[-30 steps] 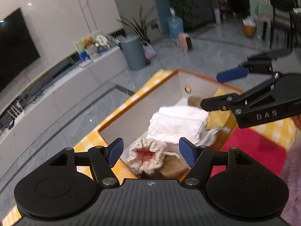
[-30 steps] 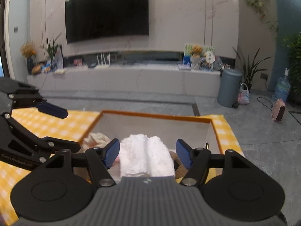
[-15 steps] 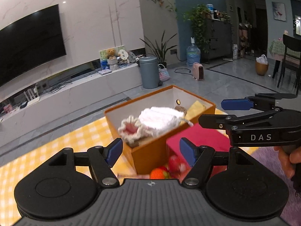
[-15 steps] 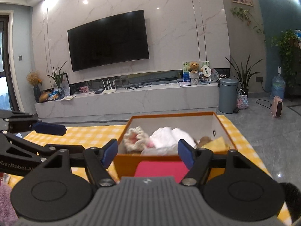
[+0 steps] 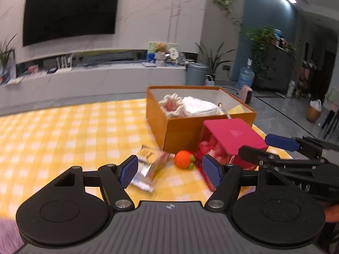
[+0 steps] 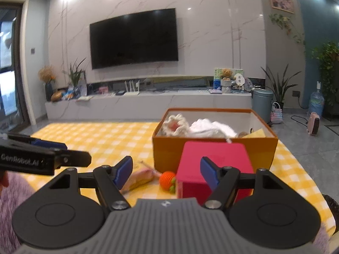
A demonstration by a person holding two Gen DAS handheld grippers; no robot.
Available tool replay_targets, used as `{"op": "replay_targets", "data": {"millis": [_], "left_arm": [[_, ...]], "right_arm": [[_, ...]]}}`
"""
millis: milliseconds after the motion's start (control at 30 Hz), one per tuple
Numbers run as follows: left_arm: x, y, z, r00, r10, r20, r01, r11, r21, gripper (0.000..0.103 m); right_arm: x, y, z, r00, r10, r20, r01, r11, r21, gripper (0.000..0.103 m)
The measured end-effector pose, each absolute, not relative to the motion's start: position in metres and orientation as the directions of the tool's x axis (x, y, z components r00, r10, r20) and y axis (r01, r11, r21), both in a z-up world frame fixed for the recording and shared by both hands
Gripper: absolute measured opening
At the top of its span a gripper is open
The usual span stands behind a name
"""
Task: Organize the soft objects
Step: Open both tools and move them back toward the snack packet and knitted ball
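An orange box [image 5: 180, 127] [image 6: 167, 150] on the yellow checked cloth holds a white towel [image 5: 199, 105] [image 6: 211, 127], a cream crocheted pouch [image 5: 171, 105] [image 6: 175, 126] and a yellow item [image 6: 258, 132]. Against its near side lie a red box [image 5: 231, 135] [image 6: 214, 150], an orange knitted fruit [image 5: 184, 158] [image 6: 167, 180] and a snack packet [image 5: 146, 169] [image 6: 139, 176]. My left gripper [image 5: 169, 169] [image 6: 48, 148] hangs open just short of the fruit and packet. My right gripper [image 6: 166, 169] [image 5: 281, 146] is open too, near the red box, holding nothing.
The yellow checked cloth [image 5: 63, 137] stretches to the left of the box. Purple fuzzy fabric [image 6: 12, 190] shows at the near left edge. Beyond the table are a low TV bench, a grey bin [image 6: 262, 101] and potted plants.
Both grippers have drawn back from above the orange box, which now sits farther off. The red box, knitted fruit and packet have come into view. The left view has rolled level.
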State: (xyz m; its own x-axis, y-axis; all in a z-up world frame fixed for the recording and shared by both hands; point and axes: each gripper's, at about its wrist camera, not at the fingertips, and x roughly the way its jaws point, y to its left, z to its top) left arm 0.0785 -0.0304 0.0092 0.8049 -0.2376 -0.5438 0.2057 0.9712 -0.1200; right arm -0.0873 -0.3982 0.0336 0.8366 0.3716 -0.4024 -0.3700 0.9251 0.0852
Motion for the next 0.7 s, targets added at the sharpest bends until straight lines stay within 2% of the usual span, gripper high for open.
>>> {"op": "replay_targets", "data": {"millis": [100,267,700], "left_arm": [[0.073,-0.023,-0.002,0.802,-0.224,-0.554,0.168,0.974,-0.151,0.088],[0.071,-0.01,-0.021,0.784,-0.184,-0.593,0.105,0.981,-0.165,0.088],[0.082,0.023,-0.038,0.757,-0.164,-0.632,0.052,0.98,-0.192,0.089]], "right_arm": [[-0.091,-0.39,0.025,0.819,0.382,-0.429,-0.391,0.918,0.069,0.073],[-0.085,-0.376,0.018,0.795,0.401,-0.456,-0.42,0.905,0.063,0.08],[-0.057,-0.335,0.002,0.752,0.437,-0.492,-0.498,0.867,0.009,0.077]]}}
